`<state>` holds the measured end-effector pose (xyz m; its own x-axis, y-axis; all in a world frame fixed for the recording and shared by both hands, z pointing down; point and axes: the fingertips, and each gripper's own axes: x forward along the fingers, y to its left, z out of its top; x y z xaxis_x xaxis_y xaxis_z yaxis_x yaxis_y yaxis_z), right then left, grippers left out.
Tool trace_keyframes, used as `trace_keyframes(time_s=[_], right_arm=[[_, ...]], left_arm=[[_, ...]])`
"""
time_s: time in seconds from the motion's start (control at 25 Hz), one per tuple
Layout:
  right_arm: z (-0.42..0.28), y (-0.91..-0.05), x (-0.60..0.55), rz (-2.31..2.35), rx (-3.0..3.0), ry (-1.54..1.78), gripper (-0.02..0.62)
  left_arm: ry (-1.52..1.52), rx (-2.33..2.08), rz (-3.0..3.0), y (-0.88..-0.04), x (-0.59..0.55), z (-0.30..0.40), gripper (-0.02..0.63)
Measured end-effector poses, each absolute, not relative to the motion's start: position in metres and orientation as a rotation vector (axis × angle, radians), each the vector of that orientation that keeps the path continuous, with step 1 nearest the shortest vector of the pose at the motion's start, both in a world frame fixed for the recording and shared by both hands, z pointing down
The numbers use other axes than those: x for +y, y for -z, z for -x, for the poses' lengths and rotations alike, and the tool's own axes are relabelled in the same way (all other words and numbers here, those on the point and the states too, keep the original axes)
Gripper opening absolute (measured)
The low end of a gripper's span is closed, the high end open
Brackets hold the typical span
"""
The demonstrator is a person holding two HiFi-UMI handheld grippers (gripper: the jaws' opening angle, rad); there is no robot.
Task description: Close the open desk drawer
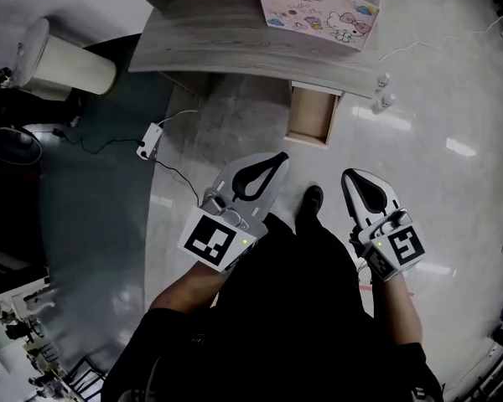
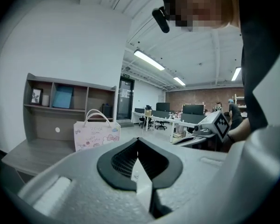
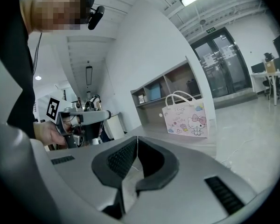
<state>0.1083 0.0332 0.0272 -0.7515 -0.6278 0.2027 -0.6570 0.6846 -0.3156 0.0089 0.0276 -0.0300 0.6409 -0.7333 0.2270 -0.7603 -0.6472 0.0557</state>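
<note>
The open wooden drawer point(image 1: 308, 117) sticks out from under the grey desk point(image 1: 210, 36) toward me, and it looks empty. Both grippers hover over the floor short of it. My left gripper point(image 1: 278, 159) points up and right at the drawer's near left corner, jaws shut on nothing. My right gripper point(image 1: 349, 175) is a little right of the drawer front, also shut and empty. In the left gripper view the left gripper point(image 2: 138, 141) has its pads meeting at the tip. The right gripper point(image 3: 137, 139) looks the same in its own view. The drawer is hidden in both gripper views.
A pink cartoon gift bag point(image 1: 318, 8) stands on the desk top. A power strip point(image 1: 149, 141) with a cable lies on the floor at the left, near a white bin point(image 1: 54, 61). My shoe point(image 1: 310, 201) is between the grippers. Two small white objects point(image 1: 384, 90) sit by the desk's right edge.
</note>
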Motion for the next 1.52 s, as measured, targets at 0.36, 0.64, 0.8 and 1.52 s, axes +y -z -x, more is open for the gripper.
trace_keyframes(time_s=[0.36,0.64,0.8,1.52], right_arm=[[-0.077,-0.052,-0.017,-1.066,-2.746,-0.638,0.015],[-0.037,-0.076,-0.063,-1.157,-2.674,-0.652,0.015],[-0.027,-0.108,-0.081,-1.183,-2.651,-0.703,0.015],[-0.034,-0.34,-0.131,-1.161,-2.566,-0.868,0.015]], left_arm=[[-0.264,-1.204,-2.689,0.003,-0.032,0.009,0.008],[-0.287,-1.138,-2.692,-0.042,-0.081,0.05,0.008],[-0.317,-1.085,-2.706,-0.075,-0.103,0.058,0.008],[-0.559,-0.999,-2.624,-0.306,-0.144,0.052,0.008]])
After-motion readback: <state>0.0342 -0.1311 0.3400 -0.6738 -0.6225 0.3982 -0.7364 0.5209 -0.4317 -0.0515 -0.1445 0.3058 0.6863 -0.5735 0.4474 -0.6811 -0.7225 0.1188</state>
